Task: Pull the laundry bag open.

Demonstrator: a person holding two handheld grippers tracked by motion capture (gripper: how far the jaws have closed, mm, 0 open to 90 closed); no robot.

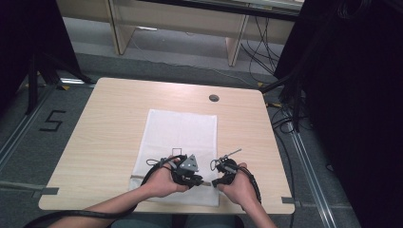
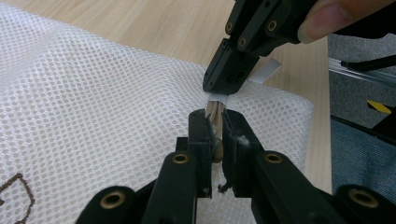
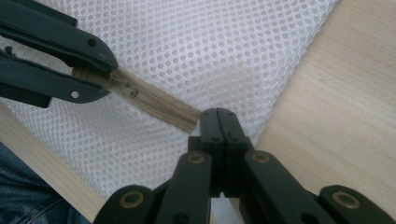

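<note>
High view: mesh bag (image 1: pixel 183 137) overhangs table (image 1: pixel 104 142) edge.

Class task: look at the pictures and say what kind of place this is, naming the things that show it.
Probably a lab or recording workspace, not a home: a plain wooden table on grey carpet, a taped number 5 on the floor, and loose cables trailing beside black equipment stands.

A light wooden tabletop (image 1: pixel 104 142) carries a white mesh bag (image 1: pixel 183 133), lying flat from its middle to the near edge.
</note>
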